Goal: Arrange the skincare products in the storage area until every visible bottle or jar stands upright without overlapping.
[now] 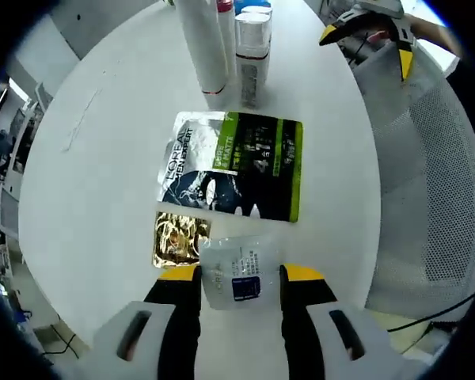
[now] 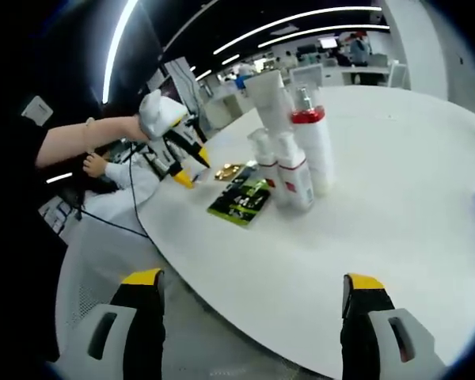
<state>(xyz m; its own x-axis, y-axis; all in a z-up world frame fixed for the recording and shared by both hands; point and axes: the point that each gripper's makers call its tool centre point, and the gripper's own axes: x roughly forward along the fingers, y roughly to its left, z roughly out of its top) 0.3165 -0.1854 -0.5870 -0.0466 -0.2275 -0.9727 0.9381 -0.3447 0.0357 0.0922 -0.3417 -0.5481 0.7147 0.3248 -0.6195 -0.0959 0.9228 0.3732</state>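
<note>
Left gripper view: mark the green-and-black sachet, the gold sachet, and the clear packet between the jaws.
green-and-black sachet (image 1: 236,165), left gripper view, middle of its printed face.
gold sachet (image 1: 180,237), left gripper view, centre of the foil.
clear packet (image 1: 237,271), left gripper view, its label, between the left gripper (image 1: 240,275) jaws.

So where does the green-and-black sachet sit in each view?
Left gripper view: green-and-black sachet lies flat mid-frame on the white table, past the left gripper.
Right gripper view: left of centre, beside the upright bottles.
Shared landmark: red-banded bottle.
</note>
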